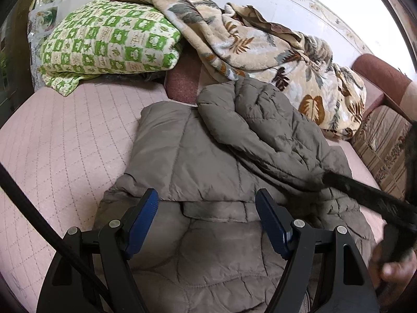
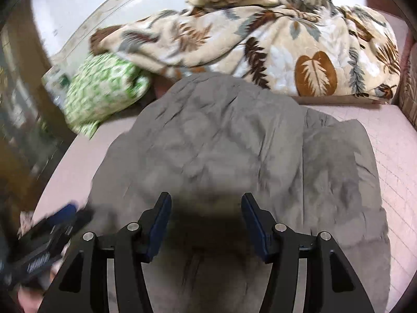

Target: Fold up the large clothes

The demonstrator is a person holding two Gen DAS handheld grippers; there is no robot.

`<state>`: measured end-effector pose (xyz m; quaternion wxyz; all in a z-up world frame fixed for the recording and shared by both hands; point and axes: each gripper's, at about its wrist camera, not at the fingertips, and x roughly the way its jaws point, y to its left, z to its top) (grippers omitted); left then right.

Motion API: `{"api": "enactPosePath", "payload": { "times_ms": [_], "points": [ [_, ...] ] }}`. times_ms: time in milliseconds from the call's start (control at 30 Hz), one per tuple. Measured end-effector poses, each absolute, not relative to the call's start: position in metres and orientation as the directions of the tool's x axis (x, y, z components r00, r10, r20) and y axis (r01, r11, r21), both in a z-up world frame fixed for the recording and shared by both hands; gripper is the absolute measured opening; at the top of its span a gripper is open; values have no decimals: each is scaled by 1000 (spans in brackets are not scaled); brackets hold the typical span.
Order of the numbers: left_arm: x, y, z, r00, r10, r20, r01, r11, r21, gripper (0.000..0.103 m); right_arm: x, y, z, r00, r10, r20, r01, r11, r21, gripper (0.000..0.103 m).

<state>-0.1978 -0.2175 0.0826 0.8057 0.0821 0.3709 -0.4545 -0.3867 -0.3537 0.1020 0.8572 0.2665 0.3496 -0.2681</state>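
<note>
Here, my left gripper (image 1: 207,203) and right gripper (image 2: 206,207) both hover spread wide, empty, above the grey-brown quilted puffer jacket (image 1: 208,156). It lies on the pink quilted mattress (image 1: 65,130), near the leaf-patterned fleece blanket (image 2: 286,47).

Matt quilted cloth jacket (image 1: 208,156); fleecy leaf-print blanket (image 1: 273,52).

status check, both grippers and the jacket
Left hand-held gripper open above the grey padded jacket. Right hand-held gripper open, empty. Jacket part-folded on pink mattress. Leaf-print blanket behind, apart.
</note>
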Motion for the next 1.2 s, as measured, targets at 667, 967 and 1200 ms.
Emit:
{"api": "enactPosePath", "payload": {
  "times_ms": [667, 967, 1200],
  "points": [
    [-303, -150, 68, 314, -625, -715, 829, 547, -113, 76, -543, -242, 102, 537, -252, -805, 686, 686, 243, 70],
    [-323, -74, 33, 369, -526, -766, 753, 653, -86, 76, -594, -228, 69, 480, -304, -823, 746, 634, 202, 70],
    [-345, -67, 15, 458, -485, -745, 774, 630, 65, 83, -597, -212, 49, 469, -339, -815, 727, 673, 139, 75]
  ]
}}
